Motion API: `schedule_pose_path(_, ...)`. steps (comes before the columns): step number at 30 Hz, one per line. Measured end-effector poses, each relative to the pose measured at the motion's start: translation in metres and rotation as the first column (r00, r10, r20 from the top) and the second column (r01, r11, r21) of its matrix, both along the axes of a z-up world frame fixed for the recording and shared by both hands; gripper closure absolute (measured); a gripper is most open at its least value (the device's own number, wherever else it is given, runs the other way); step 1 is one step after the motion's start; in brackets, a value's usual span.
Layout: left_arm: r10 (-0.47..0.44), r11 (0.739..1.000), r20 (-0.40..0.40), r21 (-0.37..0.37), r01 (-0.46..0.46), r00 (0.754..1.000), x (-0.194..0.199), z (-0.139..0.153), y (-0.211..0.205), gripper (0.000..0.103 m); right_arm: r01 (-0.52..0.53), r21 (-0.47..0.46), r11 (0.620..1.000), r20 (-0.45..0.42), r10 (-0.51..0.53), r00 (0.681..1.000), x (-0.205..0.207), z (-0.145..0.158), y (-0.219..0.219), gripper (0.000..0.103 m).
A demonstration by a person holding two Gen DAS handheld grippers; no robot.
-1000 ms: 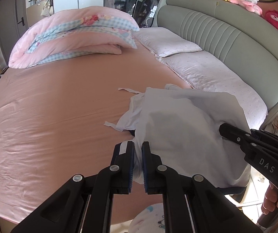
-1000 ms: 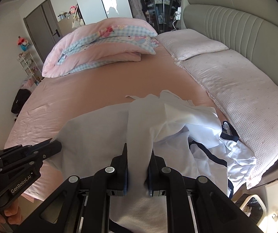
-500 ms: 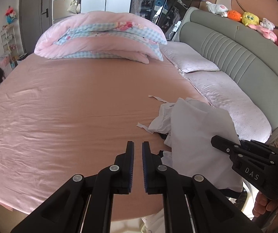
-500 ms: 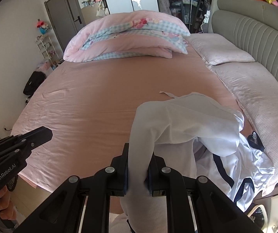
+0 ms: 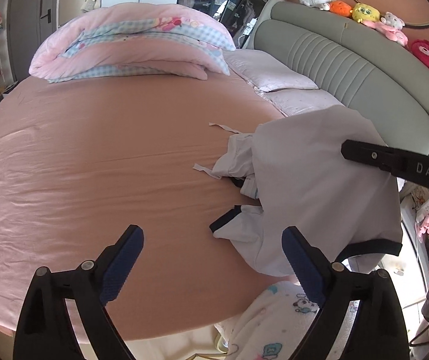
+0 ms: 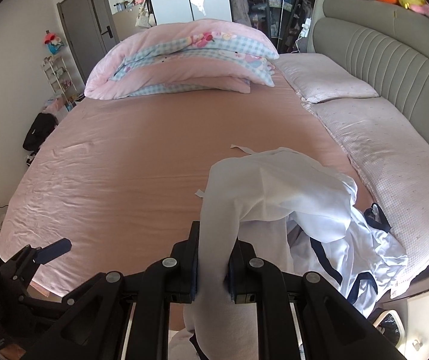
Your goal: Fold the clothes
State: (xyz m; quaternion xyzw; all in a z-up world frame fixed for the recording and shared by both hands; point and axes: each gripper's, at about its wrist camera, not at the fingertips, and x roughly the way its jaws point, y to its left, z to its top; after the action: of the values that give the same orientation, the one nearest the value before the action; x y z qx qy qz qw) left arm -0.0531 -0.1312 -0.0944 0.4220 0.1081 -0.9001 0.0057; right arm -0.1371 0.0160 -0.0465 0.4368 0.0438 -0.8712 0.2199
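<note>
A white garment with dark navy trim hangs from my right gripper, which is shut on a fold of it above the right front part of the pink bed. More white clothes with navy trim lie in a heap on the bed under it. My left gripper is open wide and empty, low over the bed's front edge, to the left of the hanging garment. It also shows at the lower left of the right wrist view.
A folded pink and blue checked quilt lies at the far side of the bed. Two pale pillows lie along the grey padded headboard on the right. Plush toys sit on top of it. Shelves and a door stand at the left.
My left gripper let go of the white garment, then opened wide and moved away to the left. My right gripper kept its hold and lifted the garment, which now hangs bunched.
</note>
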Motion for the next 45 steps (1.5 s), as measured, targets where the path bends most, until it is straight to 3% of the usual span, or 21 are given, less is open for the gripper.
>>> schedule_pose_path(5,-0.046,0.999,0.000,0.024,0.046,0.999,0.000,-0.013,0.016,0.009,0.005,0.000,1.000,0.007,-0.005,1.000,0.000,-0.001,0.002,0.090)
schedule_pose_path(11,-0.055,0.993,0.000,0.106,0.055,0.998,0.003,-0.024,0.028,0.009,0.011,-0.007,1.000,0.018,-0.011,1.000,-0.001,-0.002,0.004,0.090)
schedule_pose_path(17,-0.096,0.993,0.025,0.069,0.094,0.995,0.006,-0.035,0.050,0.009,0.029,-0.028,0.999,0.024,-0.028,0.999,-0.005,-0.001,0.012,0.090)
schedule_pose_path(26,-0.125,0.977,0.022,0.179,0.119,0.992,0.000,-0.038,0.073,0.009,0.055,-0.055,0.997,0.041,-0.053,0.998,-0.011,-0.001,0.021,0.090)
schedule_pose_path(33,-0.037,0.984,0.073,0.179,0.023,0.997,-0.017,-0.050,0.079,0.009,0.059,-0.064,0.996,0.045,-0.056,0.997,-0.011,-0.001,0.024,0.090)
schedule_pose_path(38,0.002,0.966,0.108,0.258,-0.030,0.994,-0.029,-0.058,0.077,0.009,0.066,-0.086,0.994,0.052,-0.062,0.997,-0.012,-0.002,0.029,0.090)
schedule_pose_path(45,0.021,0.980,0.077,0.195,-0.036,0.997,-0.036,-0.052,0.100,0.009,0.086,-0.125,0.988,0.063,-0.079,0.995,-0.014,0.000,0.036,0.090)
